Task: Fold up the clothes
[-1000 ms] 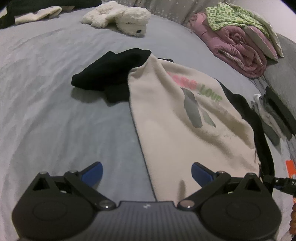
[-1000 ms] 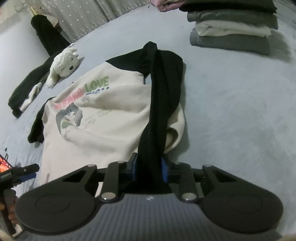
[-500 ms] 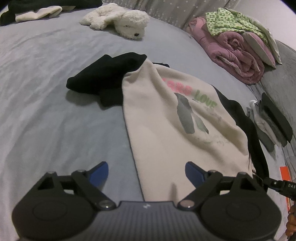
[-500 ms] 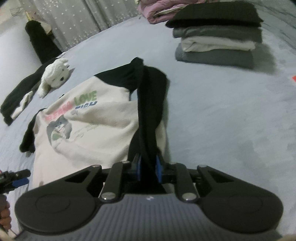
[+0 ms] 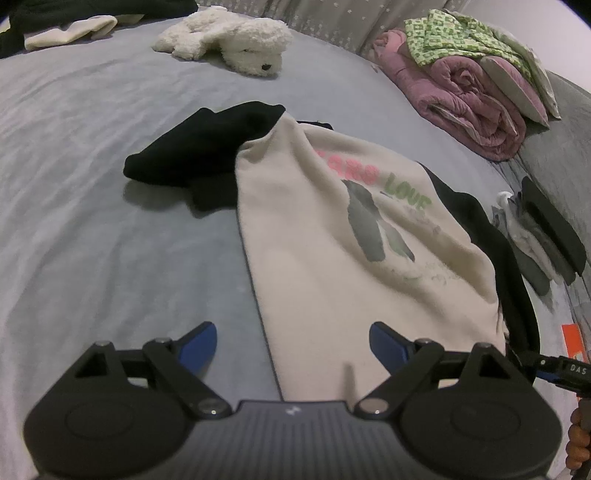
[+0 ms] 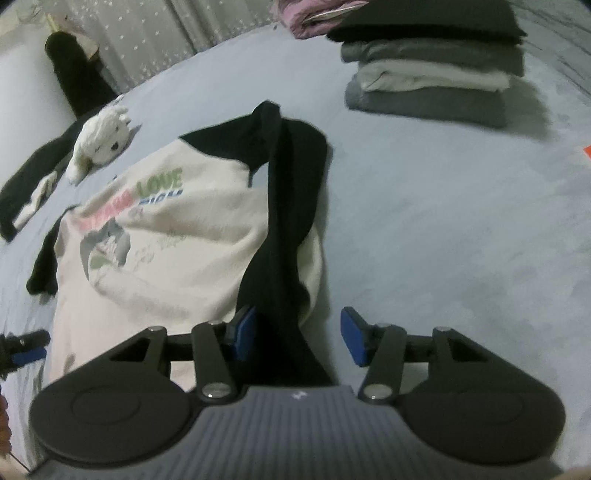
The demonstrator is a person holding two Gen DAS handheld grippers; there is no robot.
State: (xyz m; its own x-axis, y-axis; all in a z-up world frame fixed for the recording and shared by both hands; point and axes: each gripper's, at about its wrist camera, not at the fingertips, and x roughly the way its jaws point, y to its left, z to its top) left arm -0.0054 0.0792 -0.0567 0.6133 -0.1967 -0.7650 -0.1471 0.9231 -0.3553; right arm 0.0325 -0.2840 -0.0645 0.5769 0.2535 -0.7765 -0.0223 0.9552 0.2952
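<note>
Nearest you, your right hand-held gripper (image 6: 297, 336) has just been opening, releasing the black sleeve (image 6: 291, 221) still lying between its jaws. Your left hand-held gripper (image 5: 293, 347) hangs released over the cream sweatshirt (image 5: 332, 240), spread on the bed (image 5: 92, 221). Next, fold the far-left sleeve inward.

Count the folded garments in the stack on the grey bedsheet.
4, stacked at the right wrist view's far right: black on top, then dark grey, white, grey at bottom. More may be hidden.

The light was dim and soft, shadows falling faintly beside the folded stack (image 6: 432, 70) — fisheye bending curved the edges, and the right view was slightly blurred.
</note>
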